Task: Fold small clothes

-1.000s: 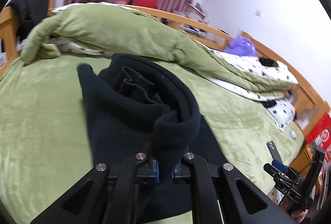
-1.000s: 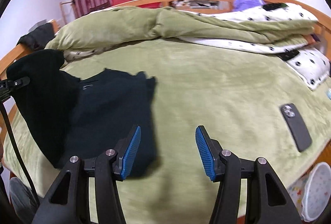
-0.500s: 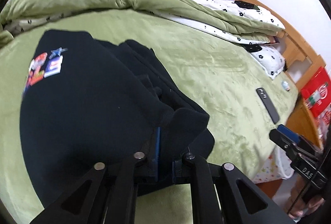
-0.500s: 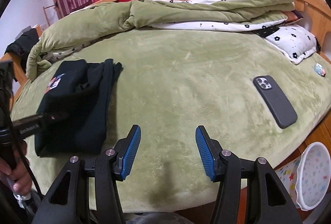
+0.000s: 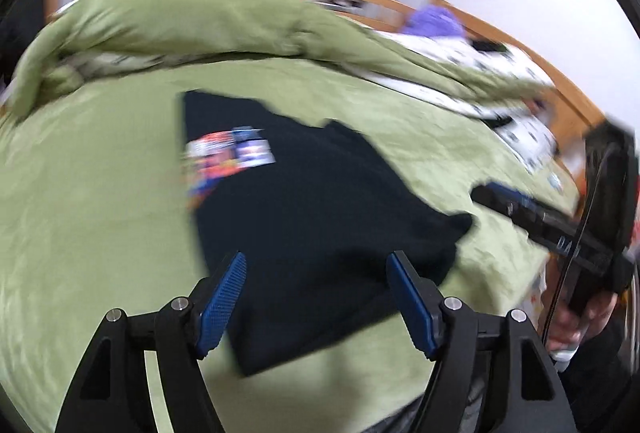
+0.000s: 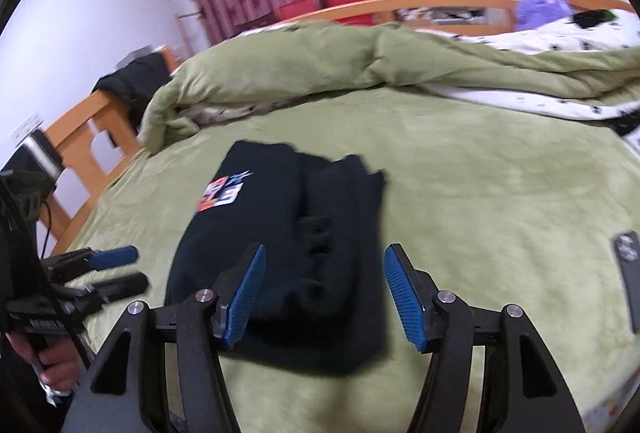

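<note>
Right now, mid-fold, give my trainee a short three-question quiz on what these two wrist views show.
1. True or false: the left hand-held gripper is clamped on the black garment.
2. Multiple choice: the colourful patch on the garment faces: A) up, in plain sight; B) down, against the bed; C) it has been cut off.
3. Fill in: the dark phone lies on the green ____, apart from the garment.

Key:
1. False: its jaws are opening, nothing pinched between the pads; the garment lies flat on the bed.
2. A
3. blanket
</note>
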A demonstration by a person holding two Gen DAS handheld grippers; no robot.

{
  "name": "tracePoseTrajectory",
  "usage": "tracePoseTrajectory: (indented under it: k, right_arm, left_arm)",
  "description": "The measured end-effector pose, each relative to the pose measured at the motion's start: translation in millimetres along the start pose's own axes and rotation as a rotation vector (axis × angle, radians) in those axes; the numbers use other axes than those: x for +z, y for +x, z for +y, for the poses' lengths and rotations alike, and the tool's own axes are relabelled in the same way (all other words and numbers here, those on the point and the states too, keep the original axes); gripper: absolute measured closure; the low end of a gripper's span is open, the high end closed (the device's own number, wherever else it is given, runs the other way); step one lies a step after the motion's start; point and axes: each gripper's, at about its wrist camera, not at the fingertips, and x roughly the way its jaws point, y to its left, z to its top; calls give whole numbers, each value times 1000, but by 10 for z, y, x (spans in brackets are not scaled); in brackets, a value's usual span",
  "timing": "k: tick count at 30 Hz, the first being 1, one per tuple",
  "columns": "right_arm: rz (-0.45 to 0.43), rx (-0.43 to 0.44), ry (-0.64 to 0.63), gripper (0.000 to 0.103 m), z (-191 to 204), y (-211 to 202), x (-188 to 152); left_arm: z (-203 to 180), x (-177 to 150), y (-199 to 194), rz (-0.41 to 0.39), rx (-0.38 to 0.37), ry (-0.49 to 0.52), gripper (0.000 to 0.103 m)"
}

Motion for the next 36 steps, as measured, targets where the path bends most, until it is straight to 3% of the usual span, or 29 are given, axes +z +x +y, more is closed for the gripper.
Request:
tracePoseTrajectory:
  k: [2, 7, 10, 12, 15, 18, 20, 22, 24, 27, 30, 33, 36]
  right_arm:
    - [40, 14, -2, 54, 76, 243, 29]
    - [116, 20, 7, 54, 176, 727, 115]
    - [178, -31, 4, 54, 227, 1066, 157]
    - [179, -53, 7, 74, 255, 1192, 168]
    - [141, -63, -63, 90, 385, 1217, 177]
    - [43, -46, -100, 92, 435, 966, 184]
    - [-98, 22, -19, 93, 341, 537, 156]
    - [-185, -48, 25, 93, 242, 189, 28]
    - [-150, -102, 61, 93, 77, 166, -159]
    - [60, -152, 132, 91, -255, 480, -466]
    - [34, -194, 118, 78, -222, 405, -481]
    - [-31, -210, 98, 75, -104, 216, -365]
    - [80, -220, 54, 75, -40, 345, -322]
  left_arm:
    - [325, 21, -30, -7, 36, -72, 32]
    - [939, 38, -30, -17, 85, -186, 32]
    - [1149, 43, 14, -21, 85, -233, 32]
    - [1235, 28, 37, -18, 84, -251, 32]
    - [1295, -11, 88, -2, 80, -255, 32]
    - [1284, -61, 135, 16, 74, -246, 32]
    - [1251, -101, 133, 17, 61, -235, 32]
    - [1236, -134, 119, 16, 50, -227, 32]
    - [1206, -140, 155, 29, 39, -224, 32]
    - [1125, -134, 217, 51, 13, -220, 32]
    - [965, -107, 234, 65, -6, -200, 32]
    - [735, -56, 163, 54, 11, -157, 32]
    - [579, -6, 76, 35, 17, -139, 32]
